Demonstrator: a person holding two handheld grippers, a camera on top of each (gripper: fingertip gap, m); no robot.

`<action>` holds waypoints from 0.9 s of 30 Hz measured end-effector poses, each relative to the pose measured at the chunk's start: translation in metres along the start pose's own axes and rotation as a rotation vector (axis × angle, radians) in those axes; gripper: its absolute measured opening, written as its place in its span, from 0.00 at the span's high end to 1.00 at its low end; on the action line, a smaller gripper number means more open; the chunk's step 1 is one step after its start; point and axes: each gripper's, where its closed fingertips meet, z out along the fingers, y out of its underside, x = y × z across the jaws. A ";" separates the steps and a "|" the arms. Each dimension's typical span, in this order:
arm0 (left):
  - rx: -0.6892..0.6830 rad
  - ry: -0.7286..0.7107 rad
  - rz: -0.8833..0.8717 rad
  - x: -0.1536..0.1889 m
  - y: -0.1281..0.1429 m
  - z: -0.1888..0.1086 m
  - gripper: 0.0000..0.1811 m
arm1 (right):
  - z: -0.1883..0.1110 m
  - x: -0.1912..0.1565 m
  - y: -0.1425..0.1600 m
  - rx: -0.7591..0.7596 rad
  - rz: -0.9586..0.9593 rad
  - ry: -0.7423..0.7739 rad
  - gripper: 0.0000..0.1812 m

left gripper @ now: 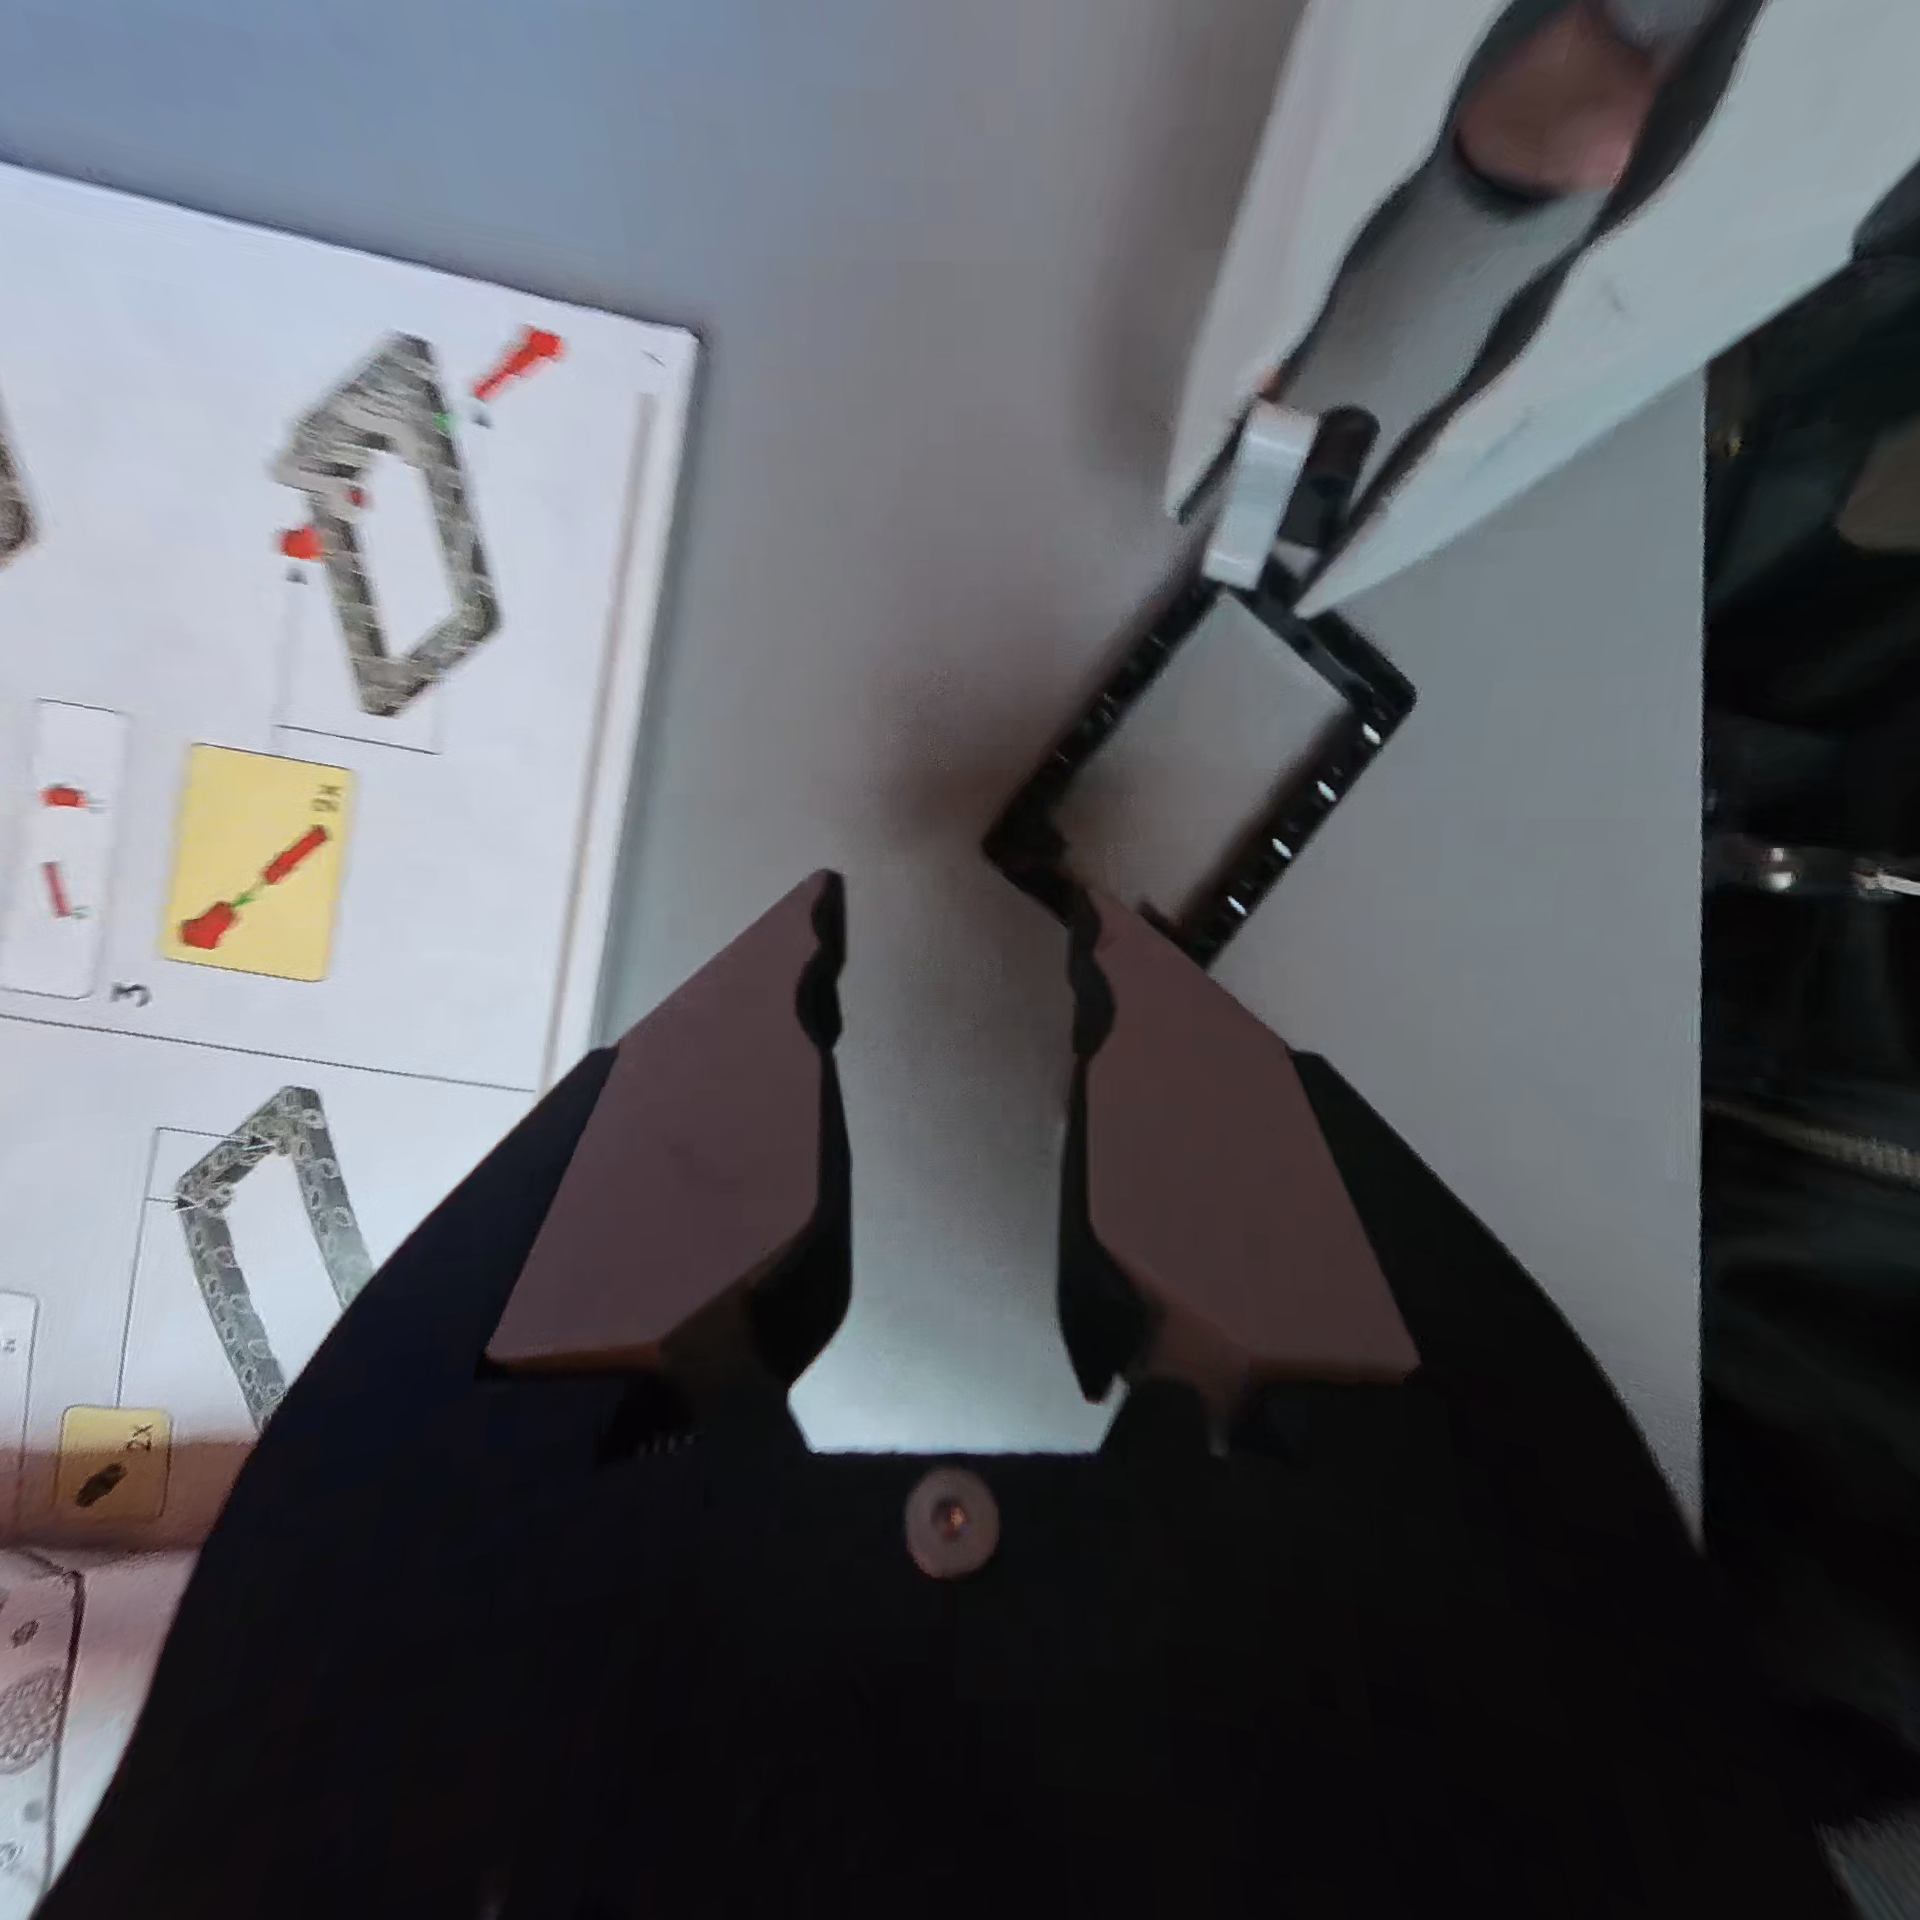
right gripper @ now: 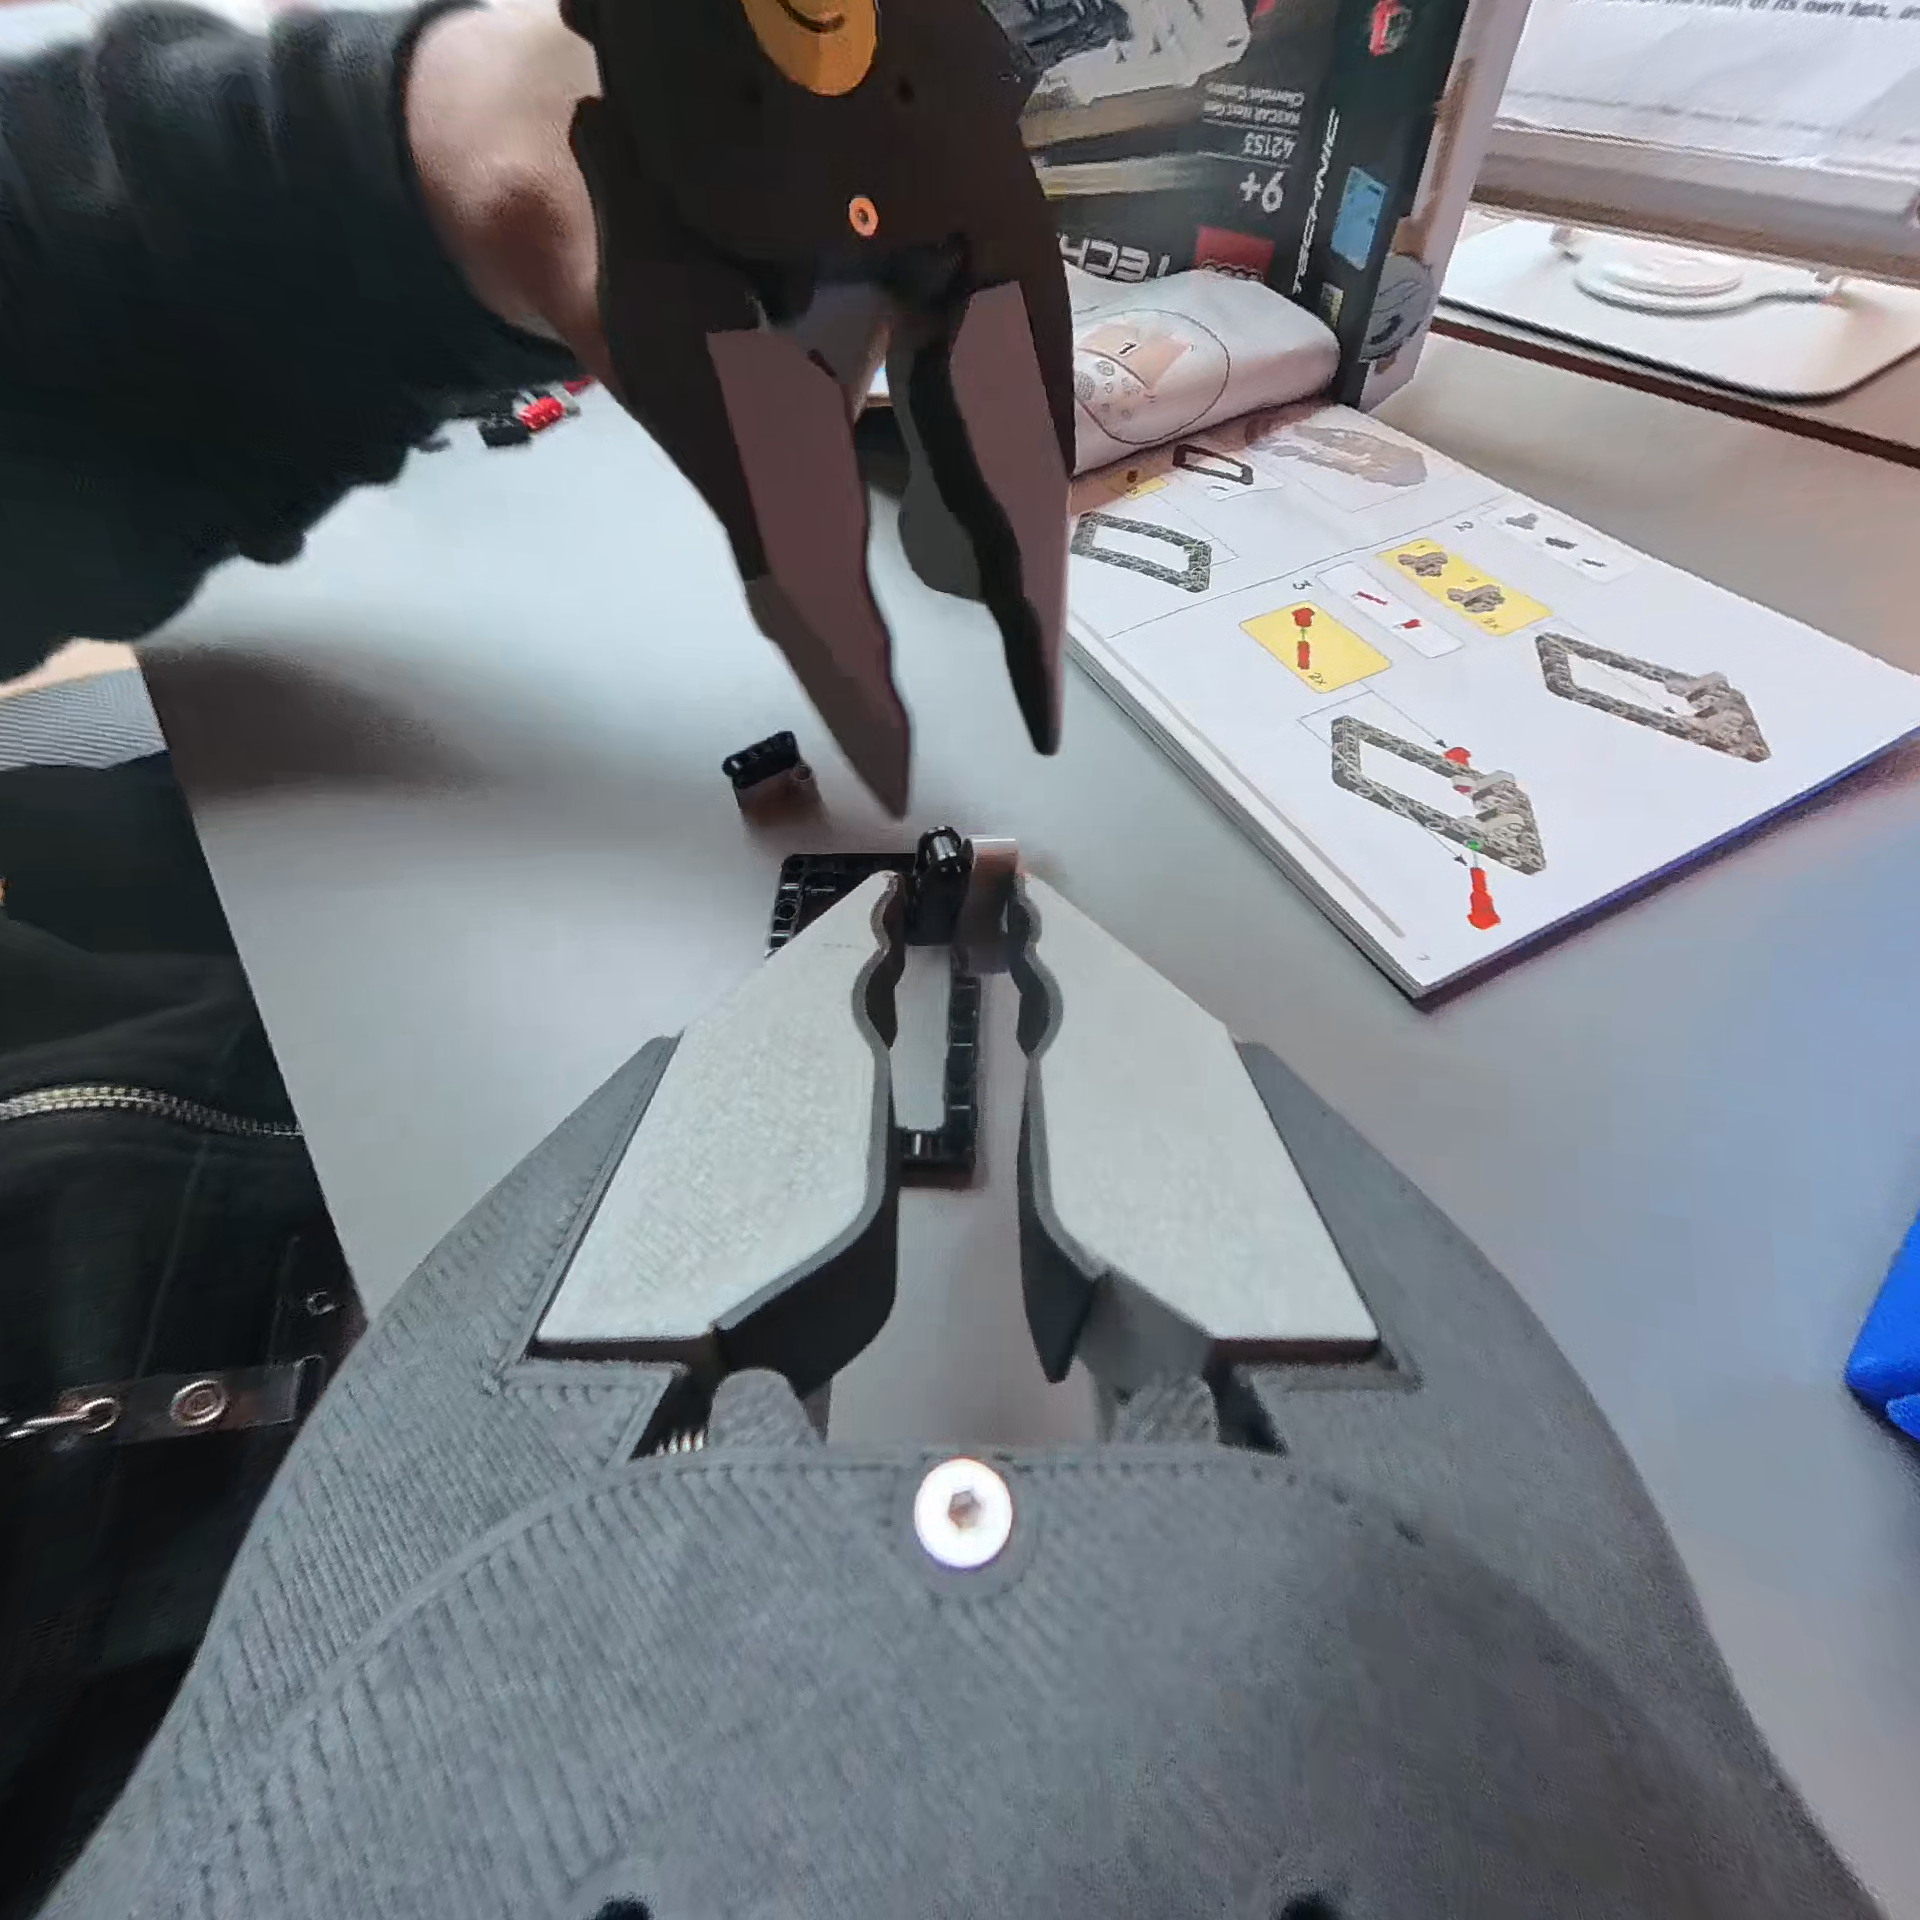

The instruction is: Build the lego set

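A black rectangular lego frame [left gripper: 1371, 717] lies flat on the grey table. My right gripper [right gripper: 958, 896] is shut on a small light-grey piece with a black pin [right gripper: 940, 868] and holds it at the frame's far end [right gripper: 821, 883]. In the left wrist view the right gripper [left gripper: 1273, 551] comes in from the upper right with that piece [left gripper: 1252, 488]. My left gripper [left gripper: 956, 909] has brown pads, is open and empty, and hovers just short of the frame's near corner. It shows from above in the right wrist view [right gripper: 966, 774].
An open instruction booklet [right gripper: 1455, 675] lies right of the frame, and also shows in the left wrist view [left gripper: 312, 623]. The lego box [right gripper: 1299, 156] stands behind it. A small black piece [right gripper: 764, 764] and loose red and black parts [right gripper: 530, 410] lie farther back. A blue object [right gripper: 1886, 1351] is at the right edge. The gap from one gripper's tips to the other's is roughly 7 cm. My right gripper's tips are some 15 cm from the blue object [right gripper: 1886, 1351].
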 end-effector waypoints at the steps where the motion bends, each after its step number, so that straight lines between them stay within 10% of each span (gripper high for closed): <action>1: 0.037 -0.008 -0.012 -0.002 -0.005 -0.002 0.82 | -0.002 0.000 0.000 0.003 0.016 -0.010 0.91; 12: -0.015 0.148 0.077 0.025 0.011 0.019 0.87 | -0.011 -0.009 -0.008 0.078 0.283 -0.225 0.91; 19: 0.082 0.042 -0.200 0.027 0.011 0.019 0.93 | -0.020 -0.008 -0.024 0.214 0.540 -0.425 0.91; 27: 0.197 -0.024 -0.464 0.028 0.019 0.014 0.96 | -0.005 -0.029 -0.009 0.054 0.308 -0.310 0.91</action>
